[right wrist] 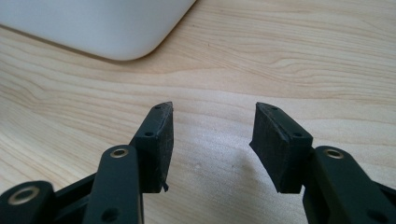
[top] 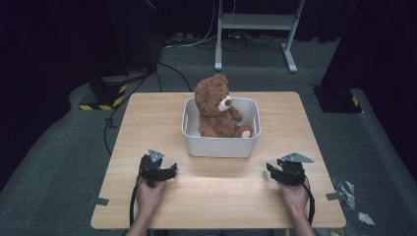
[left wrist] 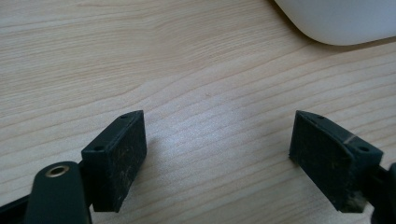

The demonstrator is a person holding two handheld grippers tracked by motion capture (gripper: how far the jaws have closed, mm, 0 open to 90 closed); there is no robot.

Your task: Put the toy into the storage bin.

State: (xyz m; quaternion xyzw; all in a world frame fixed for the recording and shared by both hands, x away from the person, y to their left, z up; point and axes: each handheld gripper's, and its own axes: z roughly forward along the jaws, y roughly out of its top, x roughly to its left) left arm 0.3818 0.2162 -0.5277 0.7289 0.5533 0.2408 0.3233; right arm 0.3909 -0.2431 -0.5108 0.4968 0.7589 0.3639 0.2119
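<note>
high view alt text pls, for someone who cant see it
A brown teddy bear sits upright in a white bin on a wooden table. Nearer the camera, a person's two hands rest on the table, the left gripper and right gripper both short of the bin, holding nothing.

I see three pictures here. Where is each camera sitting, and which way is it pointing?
High view: above the person's side, looking forward and down on the table; a teddy bear sits in a white bin; both hands hold the left gripper and right gripper.
Left gripper view: rides on that gripper, looking along its open jaws at bare wood; the bin corner shows top right.
Right gripper view: rides on that gripper, jaws open; the bin corner shows top left.
Shared: every view shows the bin and the table.
</note>
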